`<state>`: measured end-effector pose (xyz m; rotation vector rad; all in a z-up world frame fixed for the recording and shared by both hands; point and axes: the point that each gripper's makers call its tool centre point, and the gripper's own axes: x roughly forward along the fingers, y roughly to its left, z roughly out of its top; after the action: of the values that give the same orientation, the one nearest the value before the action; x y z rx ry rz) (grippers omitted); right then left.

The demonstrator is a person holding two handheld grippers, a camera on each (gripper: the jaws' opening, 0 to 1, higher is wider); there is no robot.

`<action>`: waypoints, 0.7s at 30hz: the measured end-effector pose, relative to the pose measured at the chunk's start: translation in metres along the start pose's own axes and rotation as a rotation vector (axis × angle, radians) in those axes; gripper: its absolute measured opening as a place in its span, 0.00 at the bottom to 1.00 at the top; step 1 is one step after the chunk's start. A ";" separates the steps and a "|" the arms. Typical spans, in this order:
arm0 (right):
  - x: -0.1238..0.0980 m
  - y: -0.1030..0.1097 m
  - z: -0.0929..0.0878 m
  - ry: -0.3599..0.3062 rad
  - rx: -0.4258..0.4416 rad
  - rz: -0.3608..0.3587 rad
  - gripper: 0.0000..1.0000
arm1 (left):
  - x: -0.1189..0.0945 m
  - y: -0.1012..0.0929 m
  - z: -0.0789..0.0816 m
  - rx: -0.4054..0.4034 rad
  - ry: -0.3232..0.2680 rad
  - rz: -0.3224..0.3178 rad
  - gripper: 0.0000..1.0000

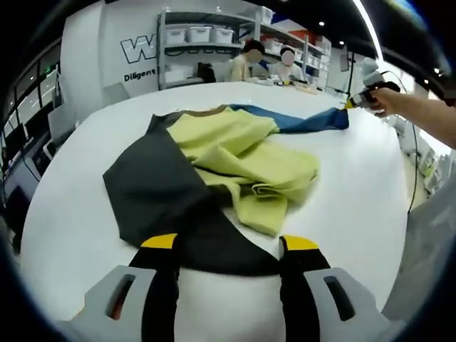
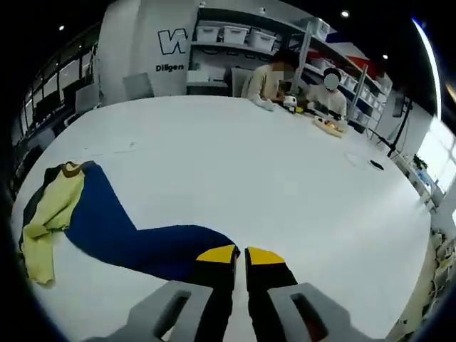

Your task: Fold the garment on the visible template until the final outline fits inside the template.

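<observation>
A garment (image 1: 214, 171) with black, yellow-green and blue panels lies crumpled on the white table (image 1: 356, 206). My left gripper (image 1: 228, 246) is open just in front of the black hem, its yellow-tipped jaws standing wide apart on either side of the cloth's near edge. The blue sleeve (image 1: 306, 122) stretches away to the far right, where a hand holds my right gripper (image 1: 365, 96) at its end. In the right gripper view the blue sleeve (image 2: 135, 239) runs from the yellow body (image 2: 50, 214) up to my right gripper (image 2: 241, 256), whose jaws are shut on the sleeve's tip.
Two people sit at the table's far side (image 2: 267, 82) with small items before them. Shelves with white bins (image 2: 228, 35) stand behind. Broad bare table (image 2: 285, 178) spreads to the right of the garment. A person's arm (image 1: 427, 117) reaches in from the right.
</observation>
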<state>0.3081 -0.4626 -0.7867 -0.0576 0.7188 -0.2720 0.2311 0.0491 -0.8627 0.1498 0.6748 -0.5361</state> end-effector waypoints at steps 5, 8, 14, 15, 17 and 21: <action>-0.004 0.008 -0.016 0.015 0.022 0.074 0.00 | 0.000 0.000 0.000 0.000 0.001 0.000 0.52; 0.000 0.019 -0.038 0.074 0.010 0.140 0.00 | 0.000 0.000 0.000 -0.003 0.000 -0.001 0.52; 0.012 0.029 -0.053 0.113 0.018 0.150 0.01 | 0.000 -0.001 0.000 0.000 0.000 -0.002 0.52; 0.013 0.029 -0.053 0.113 0.018 0.151 0.01 | 0.000 -0.001 0.000 0.000 0.001 -0.002 0.52; 0.016 0.032 -0.052 0.116 0.042 0.159 0.03 | 0.000 -0.001 0.000 0.000 0.001 -0.002 0.51; 0.026 0.031 -0.053 0.132 0.077 0.144 0.04 | 0.000 0.000 0.000 -0.005 0.000 -0.001 0.50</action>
<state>0.2990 -0.4379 -0.8474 0.0863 0.8385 -0.1662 0.2310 0.0491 -0.8621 0.1450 0.6763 -0.5357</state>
